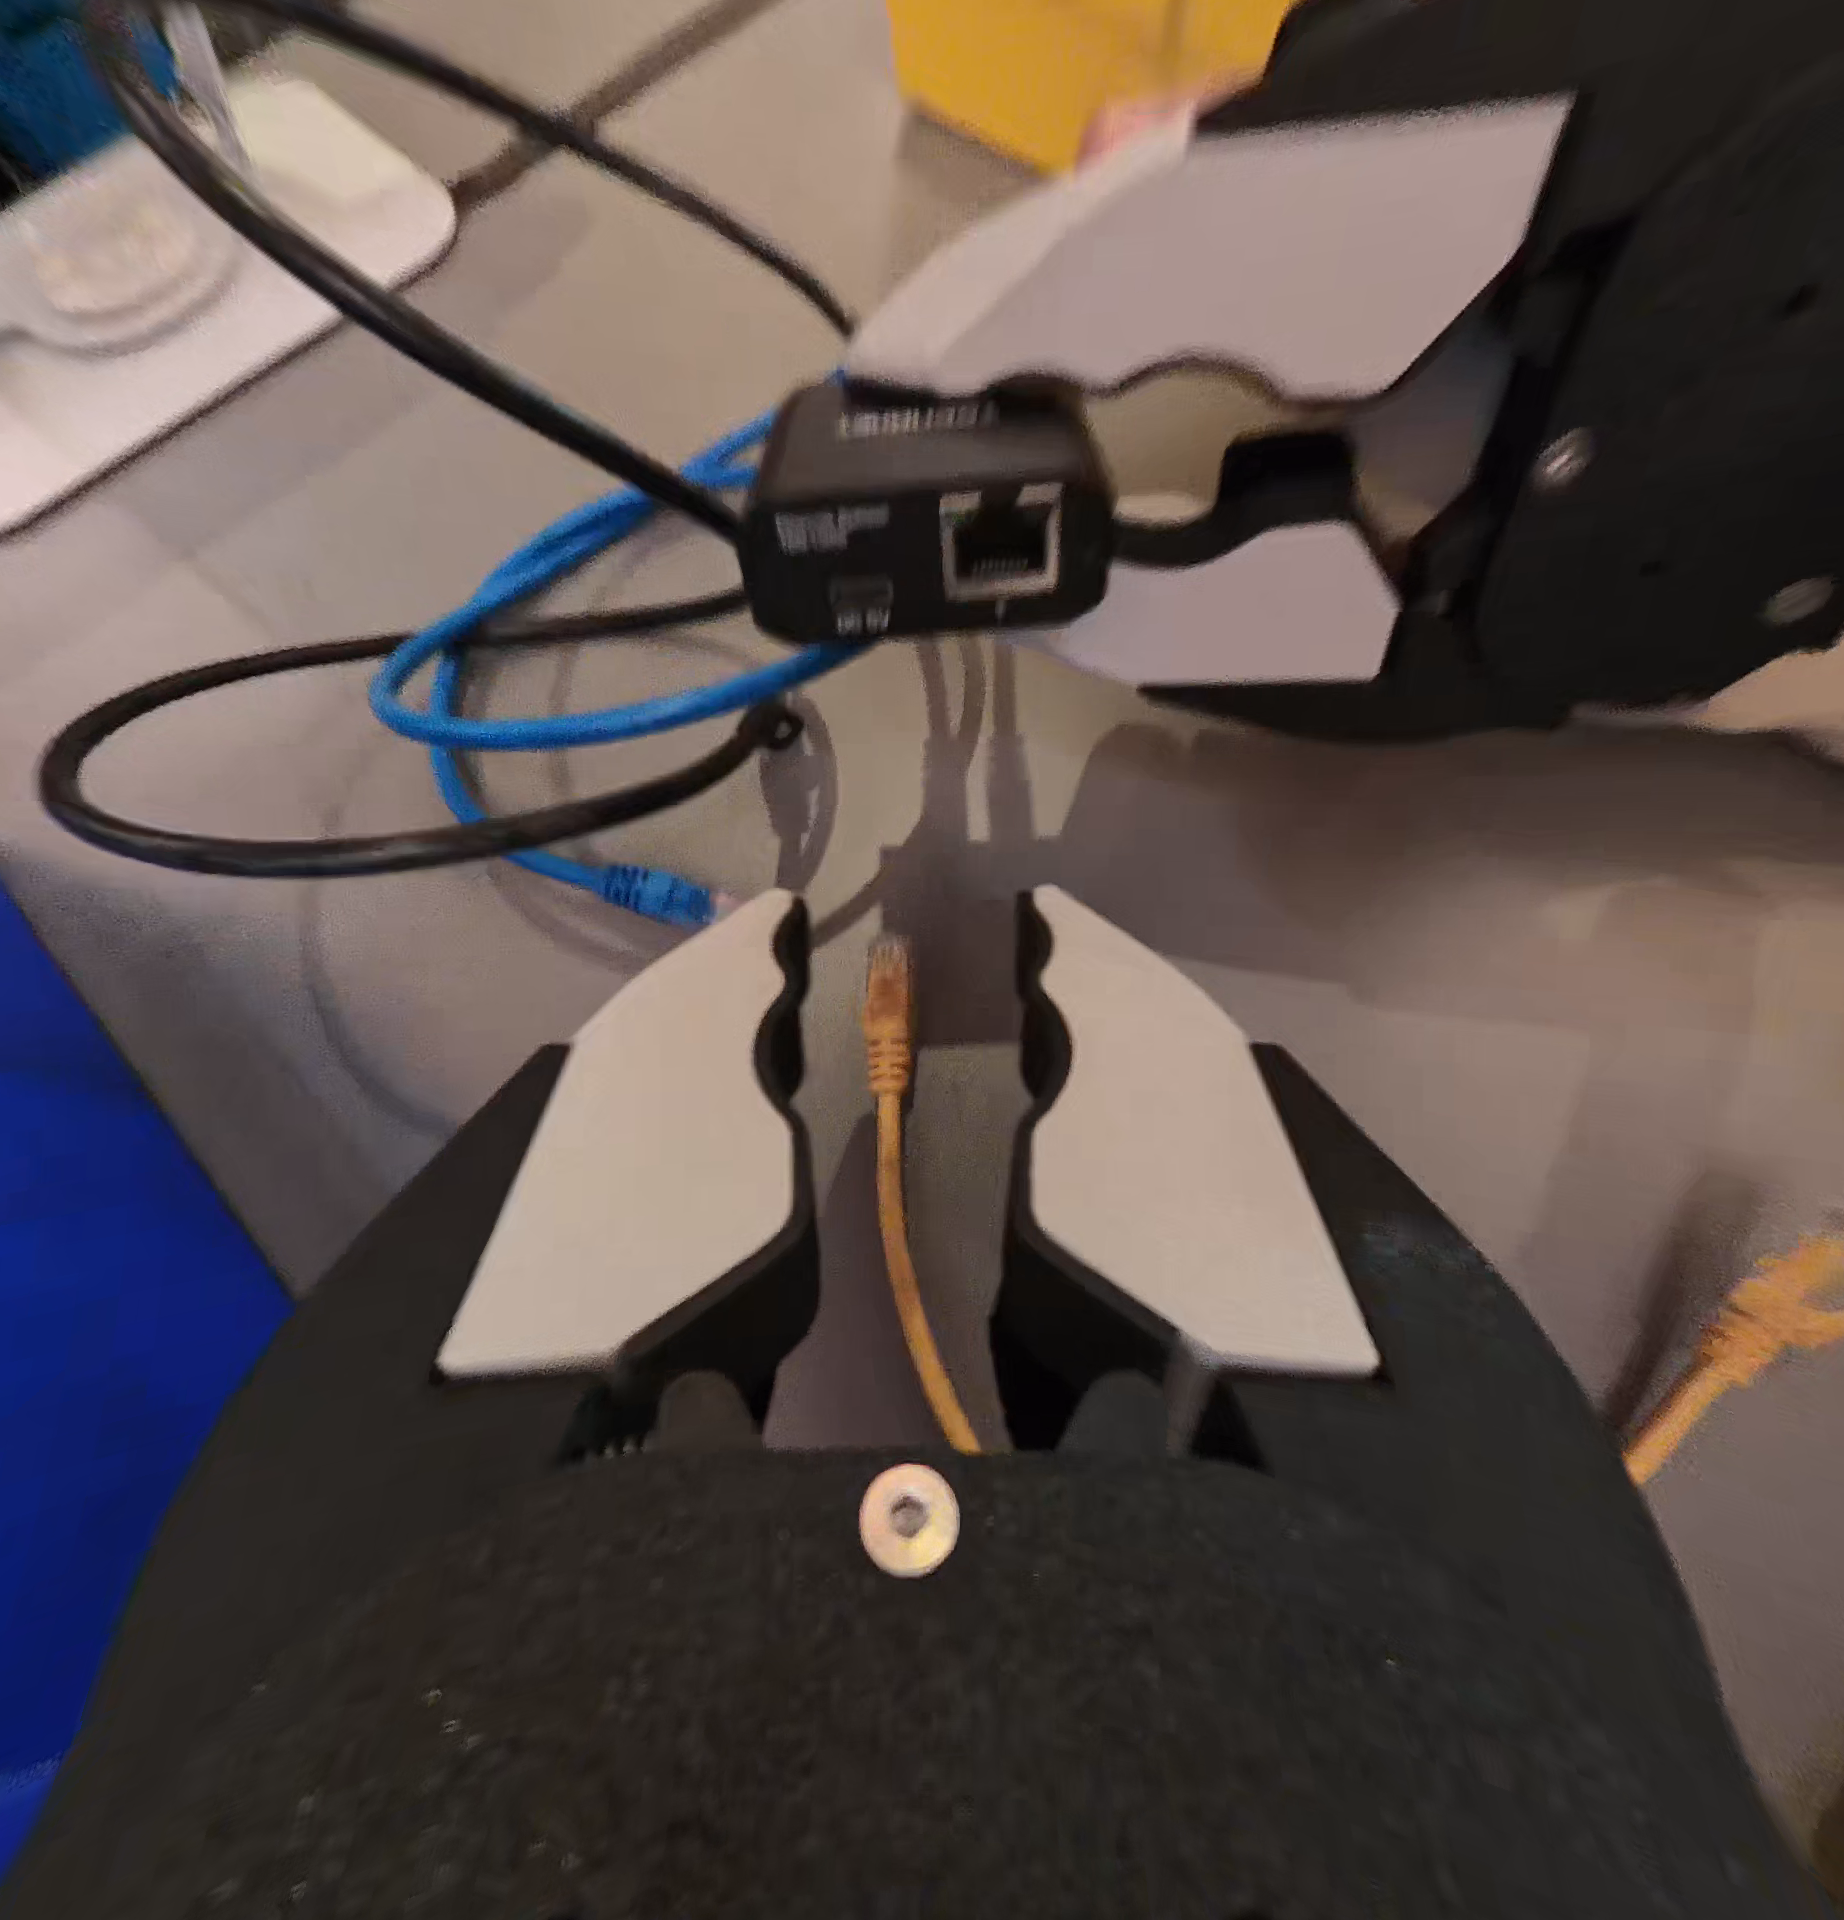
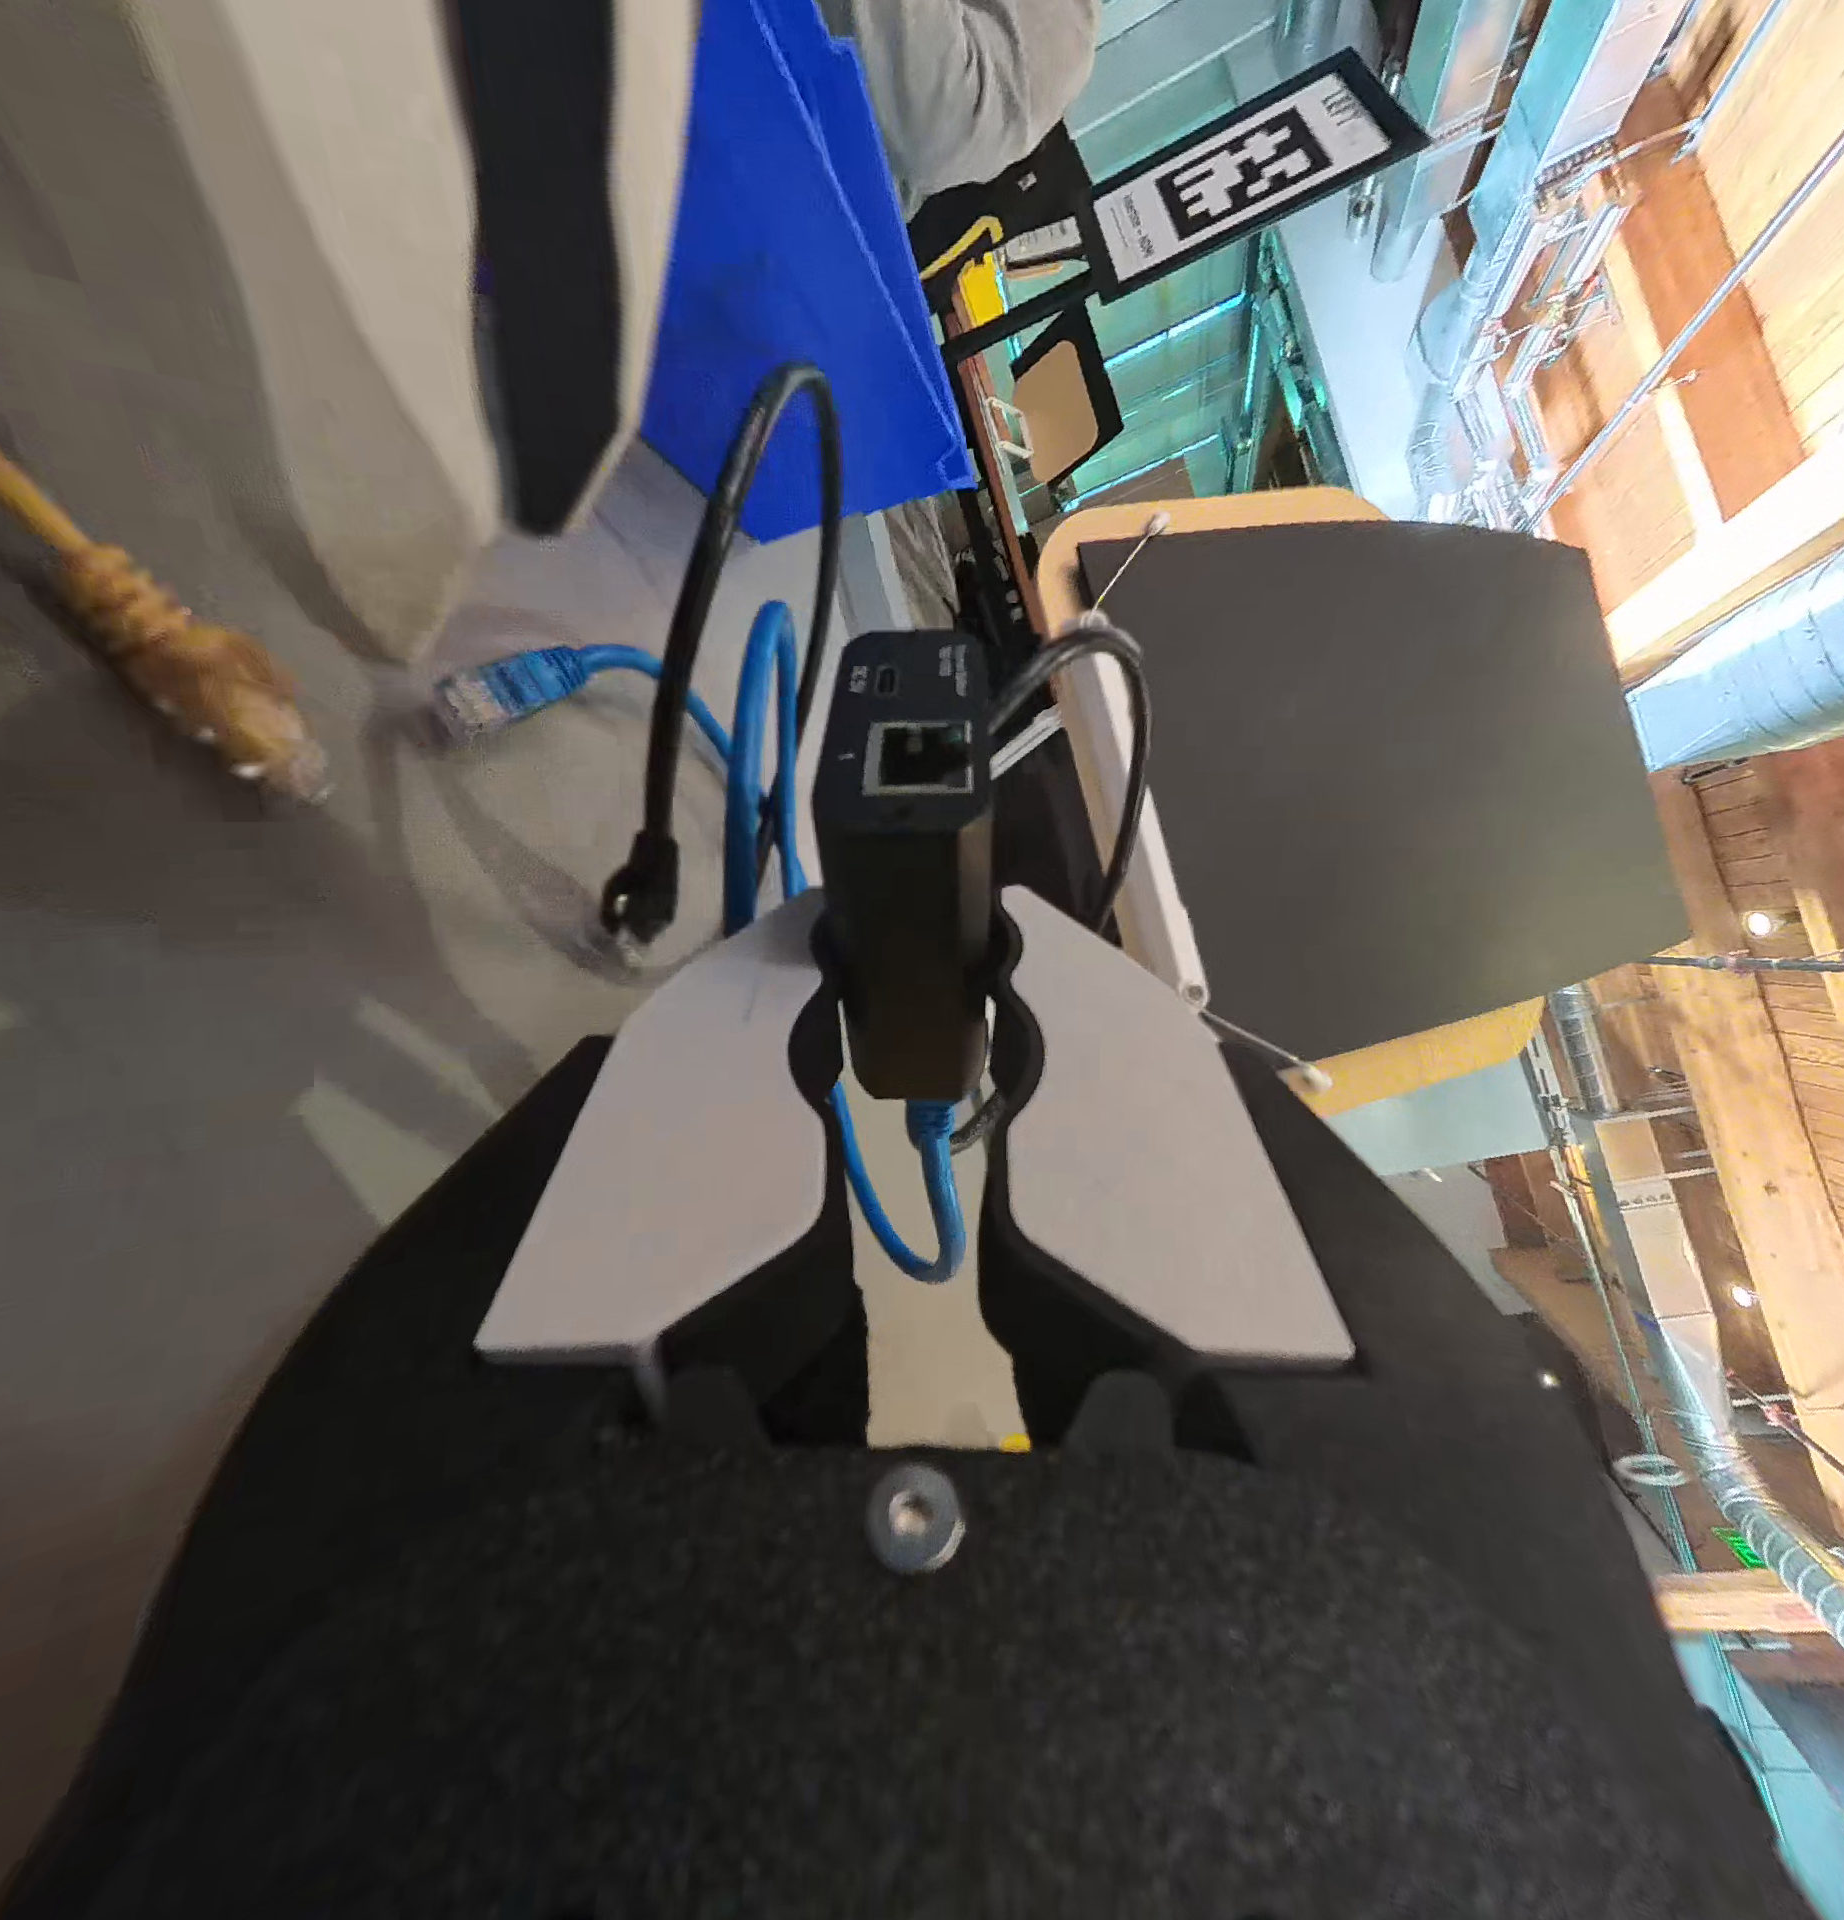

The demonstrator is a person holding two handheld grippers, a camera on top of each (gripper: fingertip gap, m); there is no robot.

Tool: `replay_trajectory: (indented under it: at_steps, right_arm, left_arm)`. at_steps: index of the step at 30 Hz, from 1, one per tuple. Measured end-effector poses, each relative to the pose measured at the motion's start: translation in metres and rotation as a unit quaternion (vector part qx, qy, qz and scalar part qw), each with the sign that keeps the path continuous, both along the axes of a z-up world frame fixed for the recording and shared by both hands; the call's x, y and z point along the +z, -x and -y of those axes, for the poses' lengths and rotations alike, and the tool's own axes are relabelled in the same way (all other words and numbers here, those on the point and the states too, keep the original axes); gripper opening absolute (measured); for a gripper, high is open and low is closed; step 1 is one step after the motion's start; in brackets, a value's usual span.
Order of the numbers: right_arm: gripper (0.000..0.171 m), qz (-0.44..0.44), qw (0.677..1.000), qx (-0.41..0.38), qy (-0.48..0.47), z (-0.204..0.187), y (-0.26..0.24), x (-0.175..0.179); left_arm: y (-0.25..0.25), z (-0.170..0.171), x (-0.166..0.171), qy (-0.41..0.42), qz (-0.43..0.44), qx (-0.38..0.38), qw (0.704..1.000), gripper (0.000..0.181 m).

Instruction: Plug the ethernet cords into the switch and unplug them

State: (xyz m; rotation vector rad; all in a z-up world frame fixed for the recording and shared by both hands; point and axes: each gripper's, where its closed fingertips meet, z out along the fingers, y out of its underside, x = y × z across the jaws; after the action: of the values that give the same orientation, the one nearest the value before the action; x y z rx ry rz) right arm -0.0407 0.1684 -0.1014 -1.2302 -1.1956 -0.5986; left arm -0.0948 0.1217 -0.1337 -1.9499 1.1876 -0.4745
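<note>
Meanwhile right tongs [image 2: 913, 971] clamp the switch [image 2: 907, 821]; left tongs [image 1: 910, 925] gape, empty.

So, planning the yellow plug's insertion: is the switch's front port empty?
Empty. The port on the switch shows an open socket; the yellow plug lies apart.

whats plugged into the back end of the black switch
A blue cord enters the rear of the switch, beside a black cable. The right gripper covers the rear ports themselves.
</note>
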Motion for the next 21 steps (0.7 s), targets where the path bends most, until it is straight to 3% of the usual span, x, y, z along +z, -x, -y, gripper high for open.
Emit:
replay_trajectory:
  at_steps: [4,9,10,12,14,17,21]
  right_arm:
    - [0.024,0.004,1.0,-0.002,0.004,-0.003,-0.002,-0.003]
    - [0.024,0.031,0.999,0.036,-0.016,0.01,0.015,-0.003]
    - [0.024,0.04,0.998,0.048,-0.022,0.014,0.02,-0.003]
    - [0.023,0.061,0.993,0.092,-0.037,0.026,0.033,-0.006]
    - [0.024,0.069,0.993,0.089,-0.042,0.029,0.034,-0.007]
    - [0.026,0.004,0.991,0.135,-0.013,0.035,0.036,-0.003]
    - [0.058,-0.092,0.978,0.165,0.083,0.036,0.026,0.0]
  left_arm:
    - [-0.009,0.001,0.027,0.001,0.061,-0.012,0.998,0.055]
    - [-0.026,-0.002,0.025,0.051,0.073,-0.039,0.995,0.083]
    - [-0.029,-0.001,0.023,0.057,0.07,-0.046,0.995,0.082]
    - [-0.031,0.002,0.019,0.057,0.065,-0.054,0.995,0.063]
    - [-0.029,0.005,0.016,0.065,0.05,-0.07,0.994,0.062]
    - [-0.028,0.01,0.022,0.1,0.066,-0.093,0.988,0.062]
    - [-0.017,0.009,0.032,0.12,0.089,-0.117,0.982,0.062]
